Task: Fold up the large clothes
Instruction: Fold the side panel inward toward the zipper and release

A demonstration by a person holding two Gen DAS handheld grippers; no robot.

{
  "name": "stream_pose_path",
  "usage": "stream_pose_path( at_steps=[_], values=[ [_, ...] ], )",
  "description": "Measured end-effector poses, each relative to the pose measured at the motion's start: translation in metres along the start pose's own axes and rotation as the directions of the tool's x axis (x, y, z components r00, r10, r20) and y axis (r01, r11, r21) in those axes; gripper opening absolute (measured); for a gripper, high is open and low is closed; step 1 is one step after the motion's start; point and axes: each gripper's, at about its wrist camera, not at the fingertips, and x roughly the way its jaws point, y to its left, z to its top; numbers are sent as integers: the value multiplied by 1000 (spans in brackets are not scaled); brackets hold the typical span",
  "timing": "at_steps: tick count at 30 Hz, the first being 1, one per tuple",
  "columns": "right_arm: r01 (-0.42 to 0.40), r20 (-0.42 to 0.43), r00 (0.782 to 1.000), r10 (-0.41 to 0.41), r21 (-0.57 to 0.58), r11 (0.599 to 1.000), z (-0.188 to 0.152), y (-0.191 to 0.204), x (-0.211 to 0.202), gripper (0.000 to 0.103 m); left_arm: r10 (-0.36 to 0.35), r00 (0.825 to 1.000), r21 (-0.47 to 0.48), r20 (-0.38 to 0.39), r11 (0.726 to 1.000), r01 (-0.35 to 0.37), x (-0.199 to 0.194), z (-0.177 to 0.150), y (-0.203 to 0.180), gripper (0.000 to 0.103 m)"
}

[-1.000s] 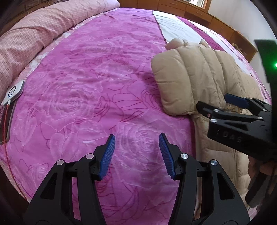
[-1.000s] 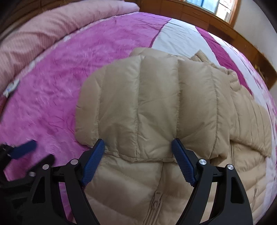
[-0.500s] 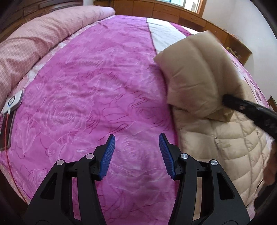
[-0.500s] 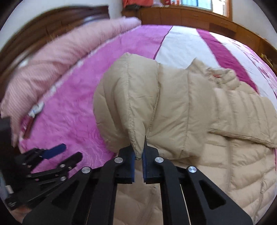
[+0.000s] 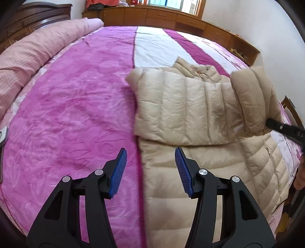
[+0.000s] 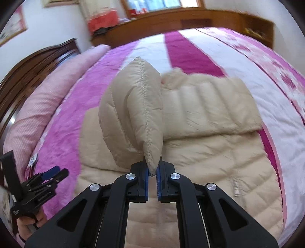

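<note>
- Bedroom: magenta rose-print bedspread [image 5: 66, 114] with a white stripe [image 5: 152, 51] covers the bed; wooden cabinets [image 5: 171, 17] run along the wall at 12 o'clock.
- Pink checked bolster [image 5: 28, 55] lies along the bed edge at 10 o'clock, dark headboard [image 6: 34, 68] behind it.
- Beige puffer jacket [image 5: 181, 118] lies flat on the spread, centre to 3 o'clock in the left view, one sleeve folded across the chest.
- Right gripper [image 6: 152, 176] is clamped on a sleeve cuff [image 6: 137, 114] and holds it raised, blocking the jacket's middle in its own camera.
- Left gripper [image 5: 150, 169] has jaws wide, nothing between them, over the jacket's left edge.
- Right view only: zipper pull [image 6: 236, 190], red cloth [image 6: 103, 19] on the cabinets, left gripper at 8 o'clock.
- Left view only: right gripper's black tip at 3 o'clock with partial lettering, too cropped to read.
- Small white tag [image 6: 33, 158] on the bed edge, probably a controller; its print is unreadable.
</note>
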Motion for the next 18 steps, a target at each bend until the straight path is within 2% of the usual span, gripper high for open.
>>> stream_pose_path(
  at_steps=[4, 7, 9, 11, 13, 15, 18],
  values=[
    [20, -52, 998, -17, 66, 998, -7, -26, 16, 8, -12, 1000, 0, -19, 1000, 12, 12, 3, -15, 52],
    [53, -84, 995, -45, 94, 994, -13, -35, 23, 13, -9, 999, 28, -35, 1000, 10, 19, 5, -27, 52],
    [73, -80, 995, -65, 99, 992, -14, -38, 20, 37, -2, 999, 48, -40, 999, 4, 22, 6, -33, 52],
    [91, -62, 994, -85, 85, 992, -11, -41, 11, 45, 6, 999, 62, -42, 998, -3, 24, 7, -37, 52],
    [104, -55, 994, -99, 83, 991, -8, -42, -1, 48, 6, 999, 60, -44, 998, -4, 24, 9, -39, 52],
    [85, -59, 995, -79, 103, 991, -7, -46, -13, 52, 6, 999, 55, -43, 999, -3, 25, 11, -39, 52],
    [61, -48, 997, -58, 69, 996, -2, -34, -28, 62, 13, 999, 53, -42, 999, -11, 25, 13, -40, 52]
  ],
)
